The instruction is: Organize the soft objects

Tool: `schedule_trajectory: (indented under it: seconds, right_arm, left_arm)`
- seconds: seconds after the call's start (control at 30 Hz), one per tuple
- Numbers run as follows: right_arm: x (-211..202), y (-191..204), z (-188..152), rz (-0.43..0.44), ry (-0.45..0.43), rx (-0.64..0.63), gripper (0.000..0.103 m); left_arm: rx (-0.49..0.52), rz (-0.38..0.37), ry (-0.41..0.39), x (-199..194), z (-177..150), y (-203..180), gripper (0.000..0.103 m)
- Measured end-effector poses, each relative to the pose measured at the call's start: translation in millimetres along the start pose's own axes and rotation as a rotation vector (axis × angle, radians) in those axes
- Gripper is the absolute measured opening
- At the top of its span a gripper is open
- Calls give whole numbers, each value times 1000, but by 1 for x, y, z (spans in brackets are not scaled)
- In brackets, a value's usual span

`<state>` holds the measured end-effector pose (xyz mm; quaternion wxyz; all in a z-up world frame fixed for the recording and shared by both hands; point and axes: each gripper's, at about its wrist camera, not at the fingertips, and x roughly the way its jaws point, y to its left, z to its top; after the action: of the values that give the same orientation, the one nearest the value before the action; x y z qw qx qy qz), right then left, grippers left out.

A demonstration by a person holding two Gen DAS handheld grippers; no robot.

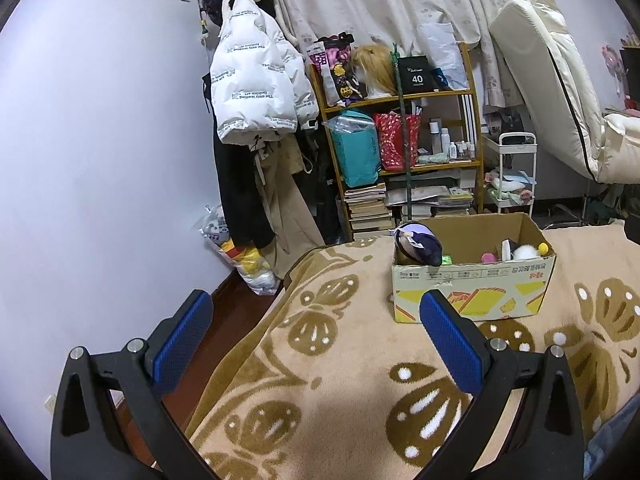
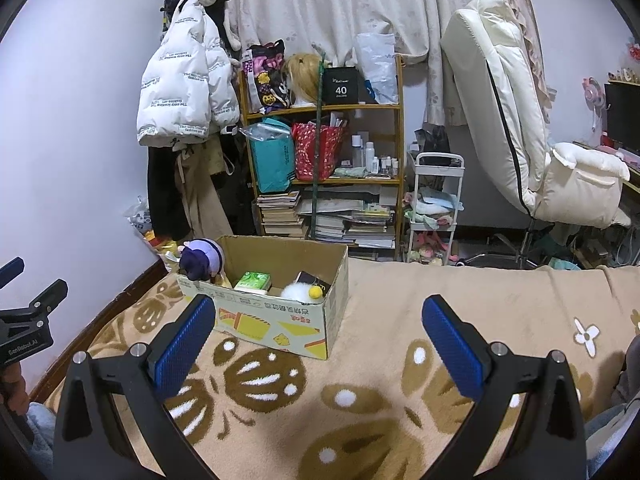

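Left wrist view first: your left gripper hangs over the butterfly-patterned blanket near its edge, blue pads spread wide with nothing between them. Further right on the blanket sits the cardboard box, and a purple plush doll is perched at its left end, leaning over the rim. Inside you can make out a pink bit, a white fluffy toy and a small yellow ball toward the right end. Switching to the right wrist view, your right gripper is just as wide open and holding nothing, hovering over the blanket with the box ahead and left of centre. From there you also see a green tissue pack in the middle of the box. Behind everything there's a cluttered wooden shelf against the curtain.
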<state>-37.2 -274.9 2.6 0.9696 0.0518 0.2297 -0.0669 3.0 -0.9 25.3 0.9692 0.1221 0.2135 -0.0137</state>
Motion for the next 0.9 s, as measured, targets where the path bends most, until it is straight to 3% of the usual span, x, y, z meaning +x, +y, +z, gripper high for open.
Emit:
schedule_trajectory:
  seconds: [0.9]
  right_arm:
    - [5, 4, -4, -3, 8, 1, 103]
  left_arm:
    - [-1, -5, 14, -1, 1, -1, 102]
